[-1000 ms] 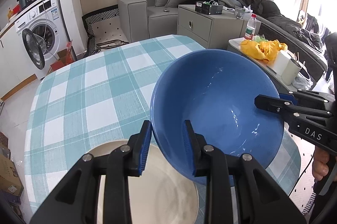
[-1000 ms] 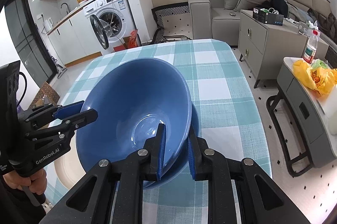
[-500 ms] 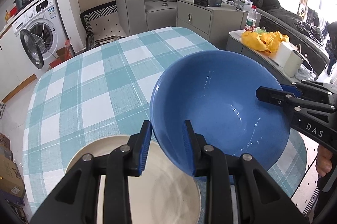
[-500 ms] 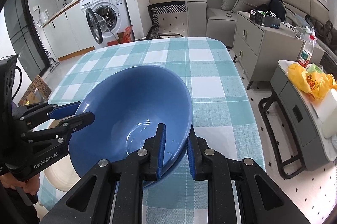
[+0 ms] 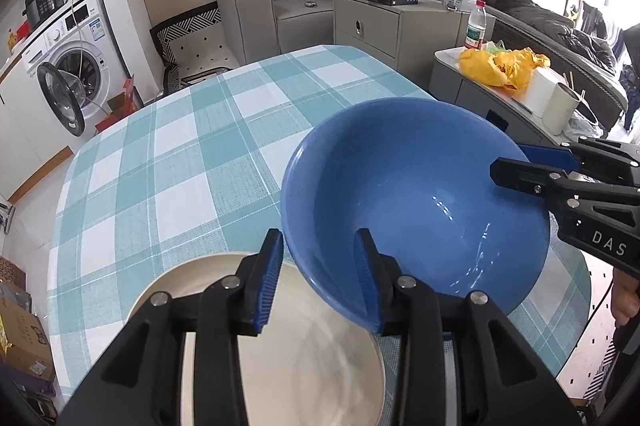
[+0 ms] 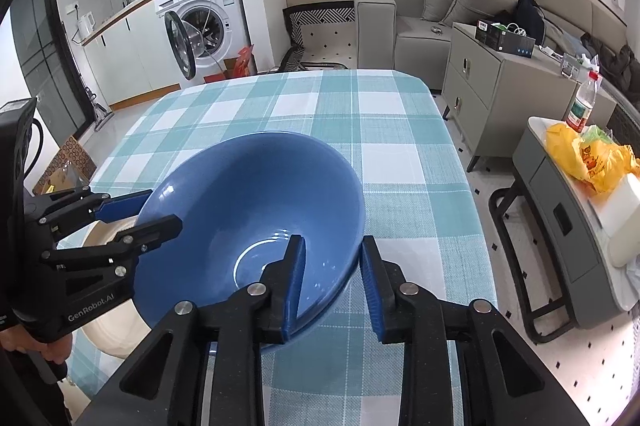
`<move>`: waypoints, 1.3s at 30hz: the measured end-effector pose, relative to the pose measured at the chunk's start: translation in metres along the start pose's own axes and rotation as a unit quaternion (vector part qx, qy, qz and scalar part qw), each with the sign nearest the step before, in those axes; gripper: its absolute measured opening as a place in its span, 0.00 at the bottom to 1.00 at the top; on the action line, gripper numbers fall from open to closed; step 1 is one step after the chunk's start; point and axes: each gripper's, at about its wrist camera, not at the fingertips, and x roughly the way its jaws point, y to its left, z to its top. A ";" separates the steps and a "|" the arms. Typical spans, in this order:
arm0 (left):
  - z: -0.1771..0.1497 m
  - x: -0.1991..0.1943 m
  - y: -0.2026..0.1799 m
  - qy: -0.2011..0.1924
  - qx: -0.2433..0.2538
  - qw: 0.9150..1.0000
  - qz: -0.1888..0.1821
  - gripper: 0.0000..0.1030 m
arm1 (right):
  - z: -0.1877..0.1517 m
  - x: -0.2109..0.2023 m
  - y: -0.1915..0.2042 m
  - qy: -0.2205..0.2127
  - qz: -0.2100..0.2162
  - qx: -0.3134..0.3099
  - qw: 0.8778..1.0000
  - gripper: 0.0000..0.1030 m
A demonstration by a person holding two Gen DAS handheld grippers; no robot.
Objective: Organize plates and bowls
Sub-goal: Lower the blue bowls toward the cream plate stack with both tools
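A large blue bowl (image 5: pixel 412 193) sits low over the checked tablecloth, partly over a cream plate (image 5: pixel 304 338). My left gripper (image 5: pixel 318 278) straddles the bowl's near rim with its jaws spread and a gap on both sides. My right gripper (image 6: pixel 332 280) straddles the opposite rim of the bowl (image 6: pixel 248 218), also spread wide. Each gripper shows in the other's view, the right one (image 5: pixel 516 165) at the bowl's far rim and the left one (image 6: pixel 156 209) over the cream plate (image 6: pixel 108 234). A second blue rim seems to lie under the bowl, but it is unclear.
The round table with a teal and white checked cloth (image 5: pixel 192 153) stretches away from me. A grey side table (image 6: pixel 568 193) with a yellow bag (image 5: pixel 500 65) stands to the right, a cabinet and sofa behind, a washing machine (image 6: pixel 200 21) at the far left.
Both grippers opened their jaws from a tight grip on the bowl's rim. The bowl has dropped lower and sits flatter than before.
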 end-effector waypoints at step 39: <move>-0.004 0.009 0.018 0.010 -0.068 0.997 -0.035 1.00 | -0.013 0.014 -0.031 0.000 0.050 0.053 0.997 0.99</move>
